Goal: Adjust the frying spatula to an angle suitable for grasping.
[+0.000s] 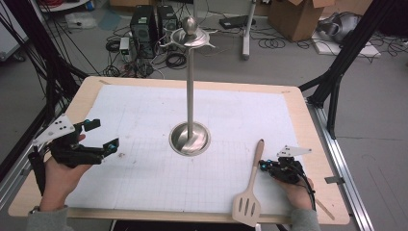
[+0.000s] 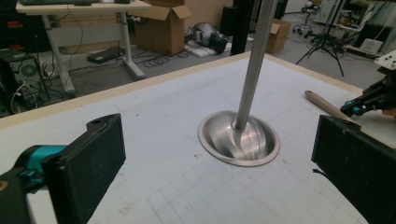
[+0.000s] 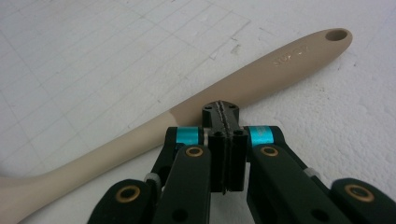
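A beige slotted spatula (image 1: 255,166) lies flat on the white gridded mat at the front right, its handle (image 3: 261,77) pointing away from the person. My right gripper (image 1: 262,165) sits low by the middle of that handle. Its jaws (image 3: 225,109) are shut with nothing between them, and the tips are over the handle's near edge; I cannot tell whether they touch it. My left gripper (image 1: 103,134) is held above the mat's left side with its jaws (image 2: 219,135) wide open and empty, facing the metal stand (image 2: 254,60).
A tall metal stand rises from a round dished base (image 1: 190,138) at the mat's middle, with hooked arms and a ball at the top (image 1: 190,34). The wooden table's rim (image 1: 308,110) frames the mat. Boxes, cables and computers lie on the floor beyond.
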`<state>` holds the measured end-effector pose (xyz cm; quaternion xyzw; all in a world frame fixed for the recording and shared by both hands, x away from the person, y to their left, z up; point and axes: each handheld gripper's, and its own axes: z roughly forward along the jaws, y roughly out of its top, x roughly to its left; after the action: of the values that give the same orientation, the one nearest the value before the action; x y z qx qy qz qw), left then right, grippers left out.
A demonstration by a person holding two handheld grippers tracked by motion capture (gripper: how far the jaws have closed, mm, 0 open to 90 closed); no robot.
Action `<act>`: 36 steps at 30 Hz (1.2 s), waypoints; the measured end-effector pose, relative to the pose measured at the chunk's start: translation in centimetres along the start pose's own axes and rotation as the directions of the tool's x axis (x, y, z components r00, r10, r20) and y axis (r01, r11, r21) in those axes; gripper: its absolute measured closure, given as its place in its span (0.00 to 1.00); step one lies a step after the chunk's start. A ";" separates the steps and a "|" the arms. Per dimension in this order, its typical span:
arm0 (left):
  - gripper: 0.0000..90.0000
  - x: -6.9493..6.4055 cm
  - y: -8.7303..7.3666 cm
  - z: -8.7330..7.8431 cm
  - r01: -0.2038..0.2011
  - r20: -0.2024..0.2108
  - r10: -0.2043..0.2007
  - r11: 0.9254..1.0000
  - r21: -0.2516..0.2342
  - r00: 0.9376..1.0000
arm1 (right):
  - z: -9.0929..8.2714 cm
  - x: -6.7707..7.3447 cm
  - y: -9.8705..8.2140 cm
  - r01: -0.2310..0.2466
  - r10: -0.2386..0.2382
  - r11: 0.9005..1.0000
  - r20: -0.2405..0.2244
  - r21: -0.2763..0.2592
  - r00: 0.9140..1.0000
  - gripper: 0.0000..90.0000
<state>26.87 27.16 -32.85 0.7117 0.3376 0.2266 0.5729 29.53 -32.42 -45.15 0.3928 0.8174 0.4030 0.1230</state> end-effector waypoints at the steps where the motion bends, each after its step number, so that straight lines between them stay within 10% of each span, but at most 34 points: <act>1: 0.04 0.0 0.0 0.0 -0.001 0.002 0.001 1.000 0.000 1.000 | 0.0 0.0 0.0 0.001 -0.001 1.000 -0.001 0.000 1.000 1.00; 36: 0.04 0.1 -0.5 -0.5 0.022 -0.044 -0.021 0.999 0.026 0.999 | 3.0 0.3 3.0 0.065 -0.065 0.998 -0.011 -0.005 0.998 1.00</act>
<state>26.48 27.64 -33.18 0.7106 0.3605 0.2313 0.5582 32.52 -29.43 -44.83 0.3633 0.8295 0.4030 0.1325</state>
